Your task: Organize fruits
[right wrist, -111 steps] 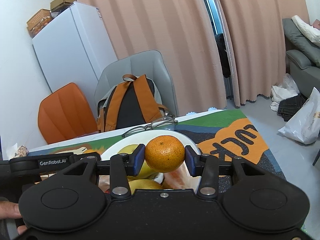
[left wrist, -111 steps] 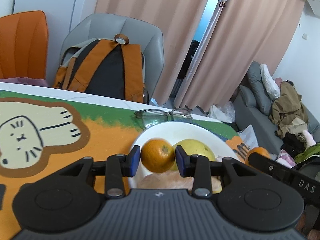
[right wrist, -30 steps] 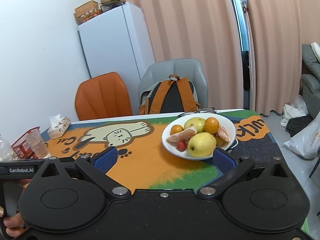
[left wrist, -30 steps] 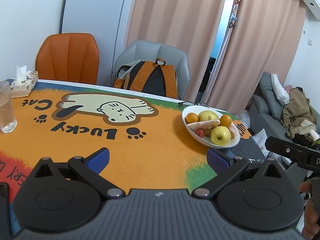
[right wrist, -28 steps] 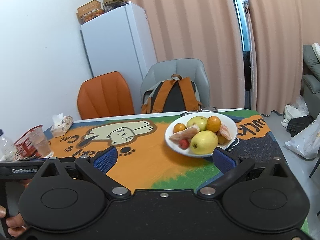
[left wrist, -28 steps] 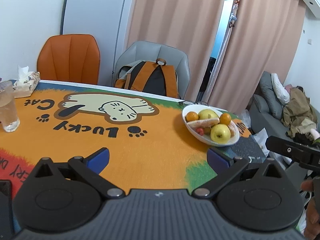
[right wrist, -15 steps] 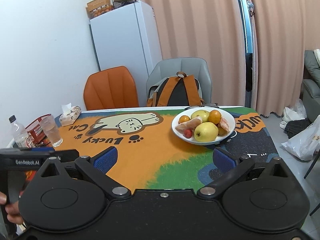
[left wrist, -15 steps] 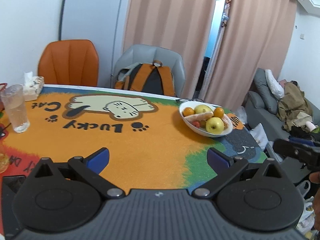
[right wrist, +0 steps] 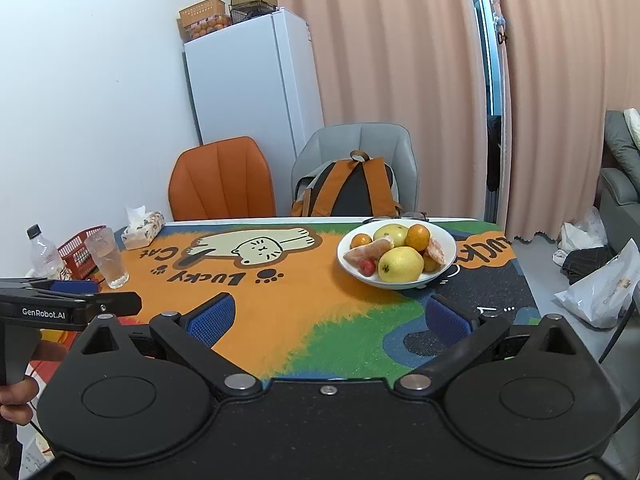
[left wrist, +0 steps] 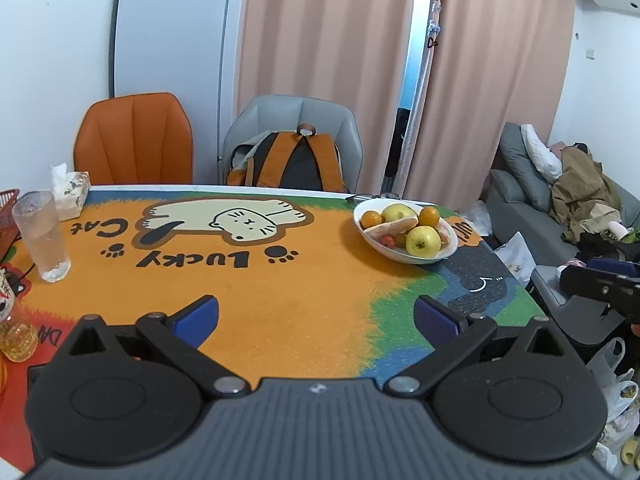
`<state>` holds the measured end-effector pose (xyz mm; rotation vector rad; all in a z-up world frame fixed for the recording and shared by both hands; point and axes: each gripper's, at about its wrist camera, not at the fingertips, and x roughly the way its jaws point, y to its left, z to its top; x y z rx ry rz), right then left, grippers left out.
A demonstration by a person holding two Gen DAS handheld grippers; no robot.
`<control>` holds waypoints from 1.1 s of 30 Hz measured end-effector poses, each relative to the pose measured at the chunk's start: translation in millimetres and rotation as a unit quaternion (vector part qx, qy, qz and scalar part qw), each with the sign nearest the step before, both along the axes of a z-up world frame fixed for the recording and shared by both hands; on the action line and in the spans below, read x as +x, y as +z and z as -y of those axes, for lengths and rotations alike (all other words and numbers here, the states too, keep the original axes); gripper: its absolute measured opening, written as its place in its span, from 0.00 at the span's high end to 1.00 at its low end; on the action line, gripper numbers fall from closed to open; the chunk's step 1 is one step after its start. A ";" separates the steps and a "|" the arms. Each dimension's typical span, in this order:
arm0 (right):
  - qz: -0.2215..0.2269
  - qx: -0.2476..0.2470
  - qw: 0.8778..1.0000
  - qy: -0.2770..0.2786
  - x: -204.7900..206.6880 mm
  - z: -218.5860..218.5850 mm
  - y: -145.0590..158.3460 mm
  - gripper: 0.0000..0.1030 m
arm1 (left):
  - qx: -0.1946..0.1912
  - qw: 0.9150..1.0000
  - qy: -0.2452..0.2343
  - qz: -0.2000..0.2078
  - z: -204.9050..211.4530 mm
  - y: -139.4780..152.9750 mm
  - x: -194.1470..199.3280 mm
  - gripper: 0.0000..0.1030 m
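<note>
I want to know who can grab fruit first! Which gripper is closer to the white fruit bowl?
Probably the right gripper: the white fruit bowl sits ahead, slightly right. From the left gripper, it looks smaller, farther right. Both are open, well short.

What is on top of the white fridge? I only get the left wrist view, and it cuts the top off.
Observer: The right wrist view shows an orange woven basket and a wire-framed box on the fridge.
Operator: Is anything next to the red basket at my left edge?
Observer: Yes, a clear plastic bottle with a dark cap stands right beside the red basket.
Operator: Who carries my camera?
Observer: A hand grips its black handle, and the bar above it reads GenRobot.AI.
</note>
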<state>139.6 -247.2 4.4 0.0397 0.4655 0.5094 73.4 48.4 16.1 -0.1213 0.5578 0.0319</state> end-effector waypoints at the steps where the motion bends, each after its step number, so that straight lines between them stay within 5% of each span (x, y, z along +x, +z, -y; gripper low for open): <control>1: 0.000 -0.001 1.000 0.001 -0.3 -0.2 -0.1 0.00 | 0.000 1.000 0.001 0.000 -0.6 0.4 -0.2 0.00; 33: -0.009 -0.006 1.000 0.010 -2.1 -4.9 -5.3 0.00 | 0.014 1.000 -0.002 0.001 -0.4 -0.4 -0.9 0.00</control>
